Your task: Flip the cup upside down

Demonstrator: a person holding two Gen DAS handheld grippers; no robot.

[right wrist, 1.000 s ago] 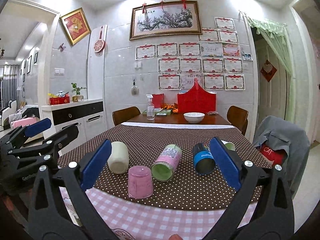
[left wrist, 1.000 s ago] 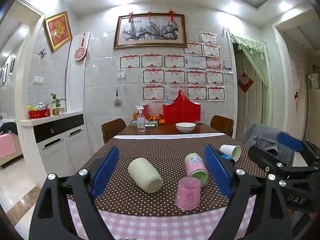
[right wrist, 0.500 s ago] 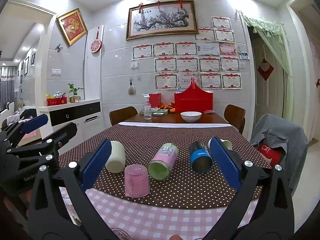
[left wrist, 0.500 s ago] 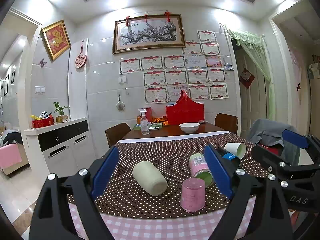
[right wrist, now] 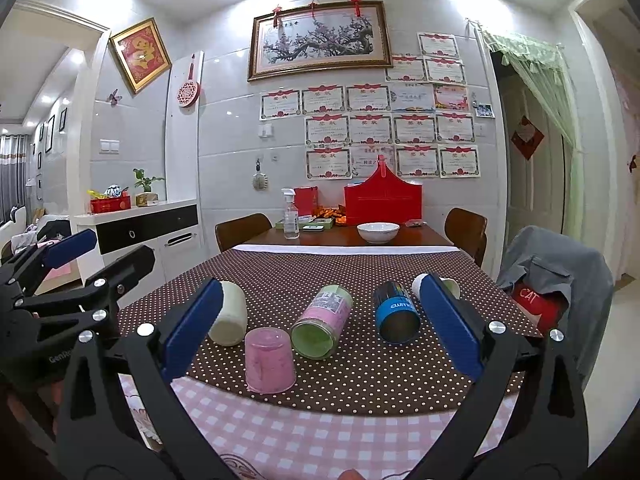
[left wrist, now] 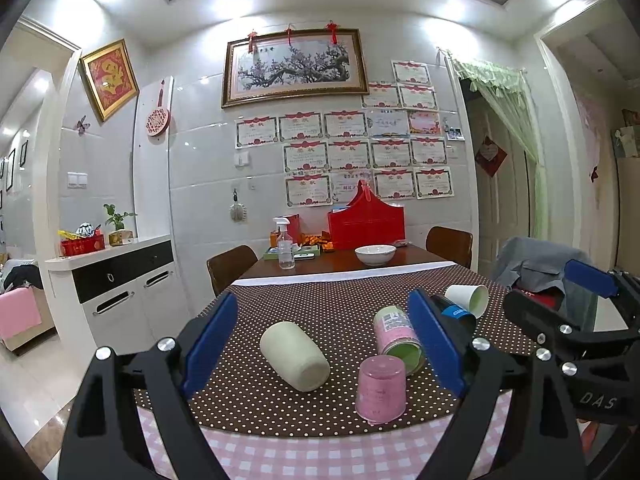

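A pink cup point(left wrist: 381, 389) point(right wrist: 269, 360) stands upside down near the table's front edge. A cream cup point(left wrist: 295, 356) point(right wrist: 229, 313), a pink-and-green cup point(left wrist: 398, 335) point(right wrist: 322, 321), a black-and-blue cup point(right wrist: 396, 312) point(left wrist: 456, 313) and a white paper cup point(left wrist: 468, 300) point(right wrist: 448, 285) lie on their sides behind it. My left gripper point(left wrist: 325, 343) is open and empty, held above the front edge. My right gripper point(right wrist: 320, 328) is open and empty, beside it on the right.
The table wears a brown dotted cloth point(right wrist: 360, 368) over pink check. At the far end stand a white bowl point(right wrist: 377, 232), a spray bottle point(right wrist: 291, 220) and a red box point(right wrist: 383, 203). Chairs stand around; a grey jacket point(right wrist: 556, 272) hangs on the right one.
Both grippers have drawn back a little and tilted up, so the cups sit slightly lower in view. The cups have not moved. Both grippers stay open.
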